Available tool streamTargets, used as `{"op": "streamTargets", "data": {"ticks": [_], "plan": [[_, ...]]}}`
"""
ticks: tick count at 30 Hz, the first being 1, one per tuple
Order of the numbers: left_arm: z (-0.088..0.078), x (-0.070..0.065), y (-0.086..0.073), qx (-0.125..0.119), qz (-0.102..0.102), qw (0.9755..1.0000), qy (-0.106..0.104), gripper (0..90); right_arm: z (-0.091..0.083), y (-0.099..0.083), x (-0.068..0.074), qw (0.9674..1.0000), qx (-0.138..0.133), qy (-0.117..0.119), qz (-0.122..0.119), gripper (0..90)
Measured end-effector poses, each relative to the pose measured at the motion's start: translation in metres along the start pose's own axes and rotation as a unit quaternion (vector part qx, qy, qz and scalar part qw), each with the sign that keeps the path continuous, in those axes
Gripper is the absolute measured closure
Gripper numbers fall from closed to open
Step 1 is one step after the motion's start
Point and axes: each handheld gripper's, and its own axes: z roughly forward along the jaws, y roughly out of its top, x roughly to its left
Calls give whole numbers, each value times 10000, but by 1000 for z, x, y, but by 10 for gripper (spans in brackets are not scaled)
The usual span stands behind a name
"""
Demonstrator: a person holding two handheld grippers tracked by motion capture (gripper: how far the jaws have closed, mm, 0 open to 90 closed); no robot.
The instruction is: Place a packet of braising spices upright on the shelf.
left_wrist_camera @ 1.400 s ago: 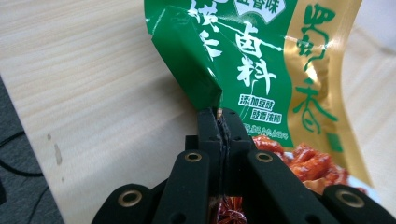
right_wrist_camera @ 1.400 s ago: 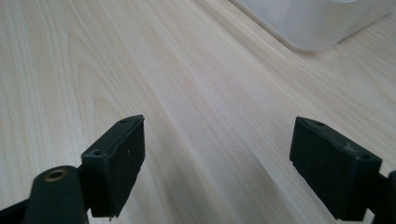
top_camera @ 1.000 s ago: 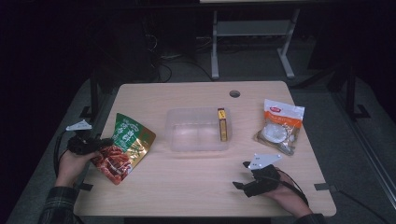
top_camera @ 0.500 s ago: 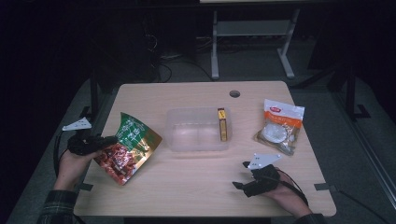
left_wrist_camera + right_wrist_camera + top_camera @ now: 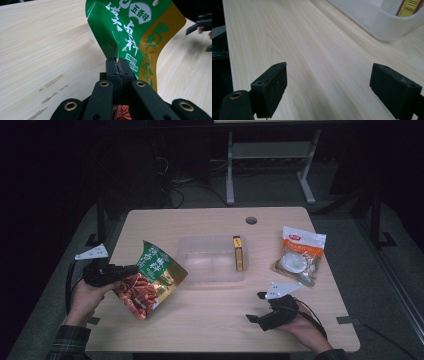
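so far the left gripper is clenching the green snack bag beside the clear bin, apparently not yet binned; the right gripper is resting released.

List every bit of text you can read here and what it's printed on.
"五香味": white badge on the green bag.
Large white characters on that bag: partly cut off and creased, not fully readable.
Small white boxes below them: too small.
Yellow box in the bin: barcode, digits unreadable.
White bag: red logo, blurred.
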Motion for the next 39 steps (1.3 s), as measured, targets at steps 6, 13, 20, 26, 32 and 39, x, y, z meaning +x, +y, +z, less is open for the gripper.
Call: {"op": "streamTargets", "data": {"ticks": [6, 13, 20, 26, 32, 39], "plan": [[12, -21, 10, 6, 228, 9995, -213, 900, 5, 8, 3, 9998, -131, 125, 3, 141], [32, -47, 19, -39, 424, 9978, -512, 900, 8, 15, 4, 9992, -282, 292, 15, 141], [55, -73, 31, -78, 604, 9959, -668, 900, 10, 25, 5, 9973, -499, 537, 102, 141], [72, -83, 37, -179, 554, 9959, -694, 900, 18, 40, 6, 9953, -661, 707, 82, 148], [85, -92, 39, -251, 560, 9954, -732, 900, 25, 54, 5, 9927, -878, 822, 61, 227], [93, -98, 40, -234, 639, 9944, -803, 900, 35, 64, 4, 9897, -1042, 979, 86, 405]]}}
